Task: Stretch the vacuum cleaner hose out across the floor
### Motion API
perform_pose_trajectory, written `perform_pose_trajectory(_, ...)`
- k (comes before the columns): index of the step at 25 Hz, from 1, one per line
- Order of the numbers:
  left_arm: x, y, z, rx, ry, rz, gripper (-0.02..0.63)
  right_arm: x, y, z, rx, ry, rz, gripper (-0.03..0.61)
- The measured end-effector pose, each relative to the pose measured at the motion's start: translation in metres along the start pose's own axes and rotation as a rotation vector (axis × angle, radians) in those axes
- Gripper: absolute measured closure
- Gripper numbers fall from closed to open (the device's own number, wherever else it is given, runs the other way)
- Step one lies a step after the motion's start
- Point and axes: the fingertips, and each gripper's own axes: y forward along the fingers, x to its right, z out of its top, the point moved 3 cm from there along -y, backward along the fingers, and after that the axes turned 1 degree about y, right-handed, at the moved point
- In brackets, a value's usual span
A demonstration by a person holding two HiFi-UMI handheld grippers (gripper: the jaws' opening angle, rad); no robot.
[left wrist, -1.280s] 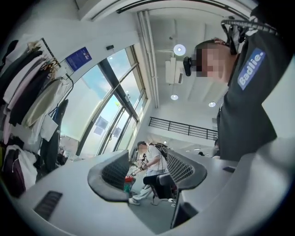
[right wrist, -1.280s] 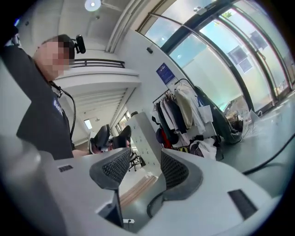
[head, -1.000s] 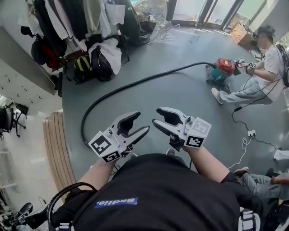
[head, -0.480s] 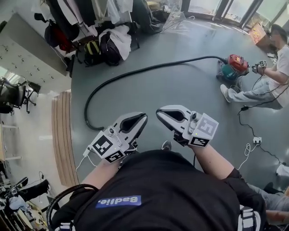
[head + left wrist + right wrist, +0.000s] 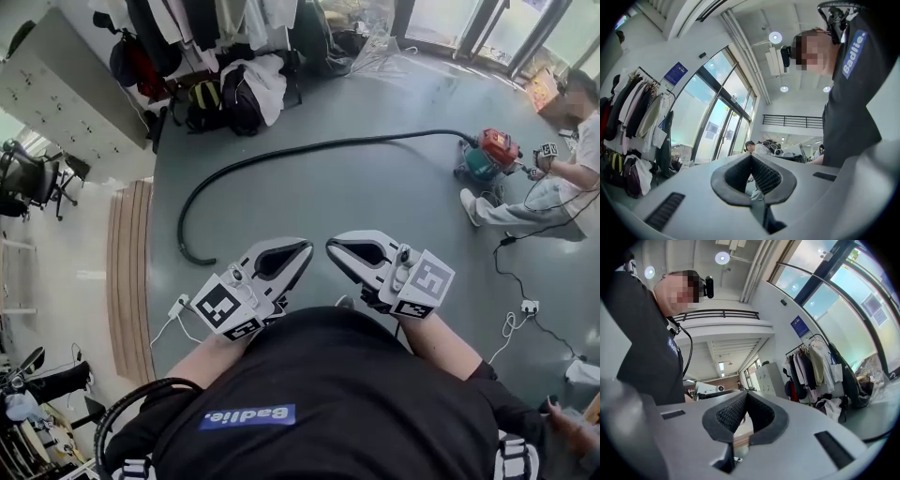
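The black vacuum hose (image 5: 281,155) lies on the grey floor in the head view. It runs from a hooked free end (image 5: 202,260) at the left, bends round, and stretches right to the red and green vacuum cleaner (image 5: 492,153). My left gripper (image 5: 305,250) and right gripper (image 5: 333,247) hover side by side just in front of my chest, well short of the hose. Both have their jaws closing down to touching tips, with nothing between them. The left gripper (image 5: 750,158) and right gripper (image 5: 746,395) views show only shut pads and the room beyond.
A seated person (image 5: 567,155) holds grippers beside the vacuum cleaner at the right. Hanging clothes and bags (image 5: 234,84) crowd the far wall. Grey lockers (image 5: 66,94) and a wooden strip (image 5: 131,272) border the left. A power strip (image 5: 530,307) with cables lies at the right.
Both grippers went from wide open to shut, with nothing taken hold of. My head view shifted, so the hose and vacuum cleaner sit further right and lower in the picture.
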Motion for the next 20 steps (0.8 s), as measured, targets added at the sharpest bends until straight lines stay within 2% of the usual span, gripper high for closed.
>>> perform_pose_trajectory(15,0.0,-0.033,0.005,0.037,0.013,0.042,0.604,-0.02,0.031,-0.01,-0.026,-0.031,0.05,0.574)
perform_pose_trajectory(20,0.004,-0.046,0.011,0.039,0.007,0.041,0.604,-0.03,0.037,-0.006,-0.027,-0.032,0.038,0.574)
